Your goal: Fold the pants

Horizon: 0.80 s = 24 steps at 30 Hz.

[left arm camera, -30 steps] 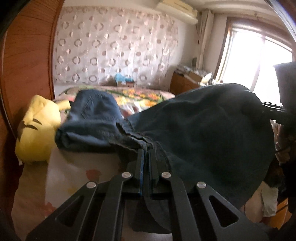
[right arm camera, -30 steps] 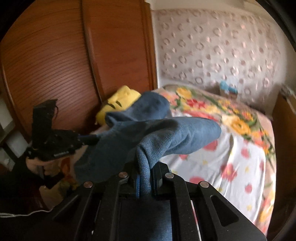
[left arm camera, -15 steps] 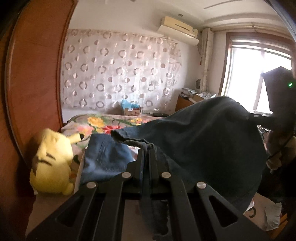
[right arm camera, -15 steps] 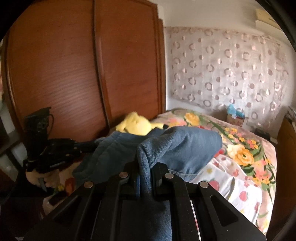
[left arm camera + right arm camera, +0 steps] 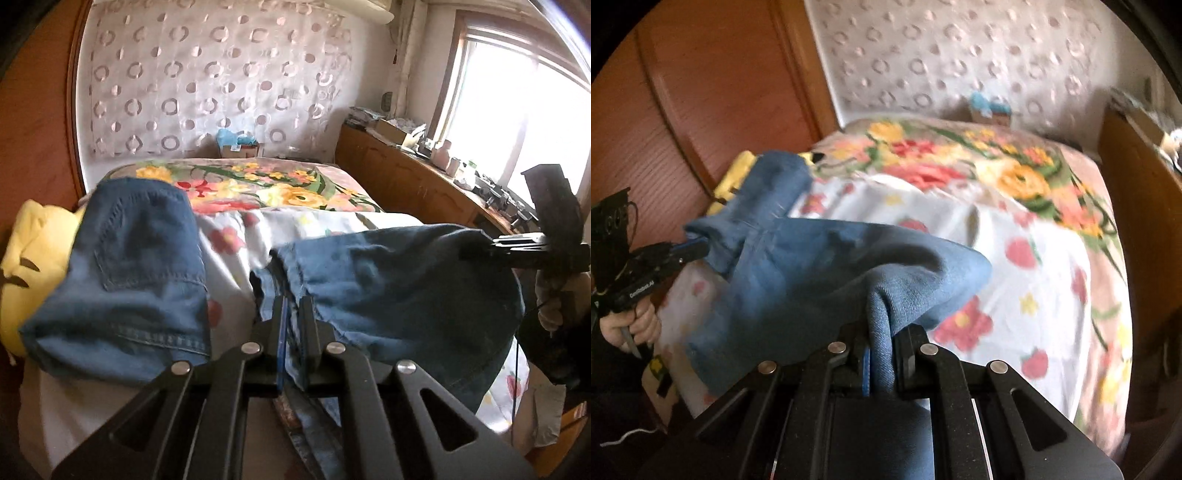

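Note:
Blue denim pants (image 5: 388,288) hang stretched between both grippers above the flowered bed (image 5: 295,221). Their waist part with the back pocket (image 5: 136,258) lies on the bed at the left. My left gripper (image 5: 293,302) pinches a hemmed edge of the denim; its jaws are opening slightly, with the cloth still between the pads. At the right edge of the left wrist view my right gripper (image 5: 480,245) holds the other end. In its own view the right gripper (image 5: 882,332) is shut on a bunched fold of the pants (image 5: 812,277), and the left gripper (image 5: 698,249) shows at the left.
A yellow plush toy (image 5: 29,266) lies against the wooden wardrobe (image 5: 701,92) at the bed's left side. A wooden sideboard (image 5: 406,181) with clutter runs under the window on the right. A small box (image 5: 238,147) stands at the bed's far end.
Both grippers have come down towards the bed with the denim still held between them. The held cloth hangs lower and flatter, and more of the bedsheet shows beyond it.

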Motion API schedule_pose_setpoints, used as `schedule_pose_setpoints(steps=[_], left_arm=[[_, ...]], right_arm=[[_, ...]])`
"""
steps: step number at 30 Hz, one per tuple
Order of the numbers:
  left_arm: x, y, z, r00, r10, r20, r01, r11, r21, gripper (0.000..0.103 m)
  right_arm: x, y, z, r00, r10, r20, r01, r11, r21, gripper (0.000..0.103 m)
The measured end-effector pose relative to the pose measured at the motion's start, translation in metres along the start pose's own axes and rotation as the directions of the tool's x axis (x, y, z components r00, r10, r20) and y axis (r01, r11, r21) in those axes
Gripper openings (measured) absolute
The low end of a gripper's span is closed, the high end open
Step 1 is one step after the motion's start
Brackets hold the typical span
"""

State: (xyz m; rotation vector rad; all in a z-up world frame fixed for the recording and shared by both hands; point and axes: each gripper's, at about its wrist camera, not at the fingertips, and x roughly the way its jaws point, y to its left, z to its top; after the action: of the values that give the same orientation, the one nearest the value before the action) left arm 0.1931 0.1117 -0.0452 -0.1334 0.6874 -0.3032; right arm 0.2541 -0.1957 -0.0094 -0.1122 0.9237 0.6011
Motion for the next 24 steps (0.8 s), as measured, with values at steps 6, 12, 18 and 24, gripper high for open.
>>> schedule_pose_setpoints(steps=[6,12,18,24], left_arm=[[0.013,0.006,-0.027,0.998,0.050,-0.029,-0.049,0.999,0.015,0.004],[0.019,0.024,-0.054,0.993,0.078,-0.088,-0.079,0.997,-0.004,0.004],[0.015,0.020,-0.068,0.986,0.107,-0.125,-0.099,0.993,0.067,0.004],[0.003,0.029,-0.081,0.981,0.122,-0.150,-0.108,0.989,0.100,0.004]], right_arm=[[0.015,-0.020,-0.011,1.000,-0.024,-0.020,0.025,0.998,0.059,0.014],[0.011,-0.027,-0.017,1.000,-0.001,-0.008,0.002,0.996,0.086,0.014],[0.013,-0.028,-0.022,1.000,-0.011,-0.028,0.013,0.996,0.091,0.014],[0.011,-0.032,-0.034,0.999,-0.016,-0.038,0.020,0.994,0.111,0.022]])
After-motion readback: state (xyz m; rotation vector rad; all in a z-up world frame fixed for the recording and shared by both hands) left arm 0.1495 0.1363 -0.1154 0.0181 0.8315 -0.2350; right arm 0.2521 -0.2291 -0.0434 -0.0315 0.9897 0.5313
